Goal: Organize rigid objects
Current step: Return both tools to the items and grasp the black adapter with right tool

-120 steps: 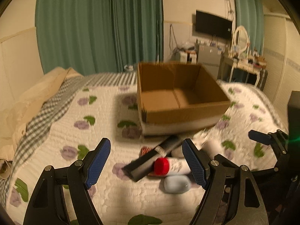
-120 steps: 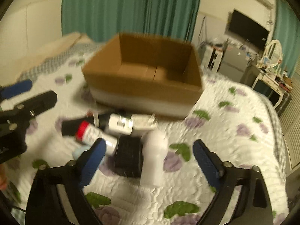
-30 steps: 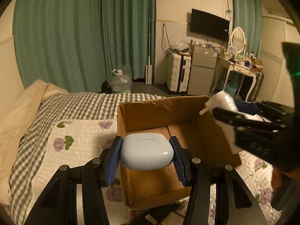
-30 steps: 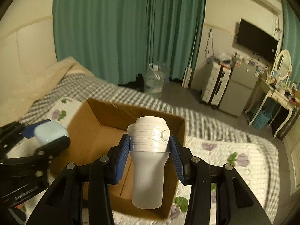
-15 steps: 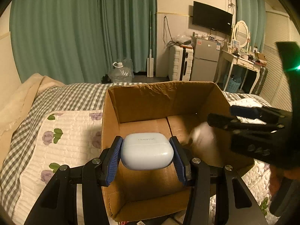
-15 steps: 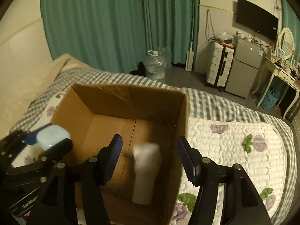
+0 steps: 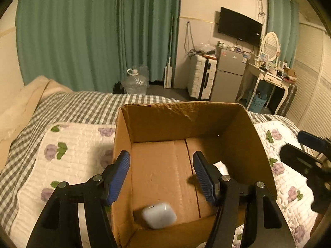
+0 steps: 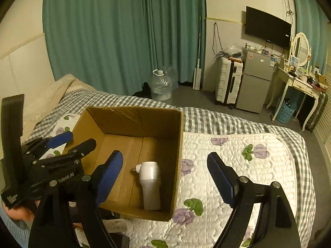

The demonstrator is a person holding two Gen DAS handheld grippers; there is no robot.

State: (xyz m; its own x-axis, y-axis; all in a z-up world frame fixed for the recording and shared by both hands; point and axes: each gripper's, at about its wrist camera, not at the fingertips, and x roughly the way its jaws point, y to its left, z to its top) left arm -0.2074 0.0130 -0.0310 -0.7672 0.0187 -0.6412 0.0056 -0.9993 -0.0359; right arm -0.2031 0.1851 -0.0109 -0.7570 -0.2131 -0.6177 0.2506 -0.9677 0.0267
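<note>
Left gripper (image 7: pixel 161 175), jaws spread and empty, above the cardboard box (image 7: pixel 244 144); the pale blue earbud case (image 7: pixel 159 218), blurred, lies inside near the box's front wall. Right gripper (image 8: pixel 165 175), also spread; the white bottle (image 8: pixel 150 184) lies inside by the box's right wall, mostly hidden in the left view.

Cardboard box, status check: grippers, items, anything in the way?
Left hand-held gripper open, empty. Right hand-held gripper open, empty. Earbud case and white bottle inside the cardboard box. Nothing blocking the box opening.
</note>
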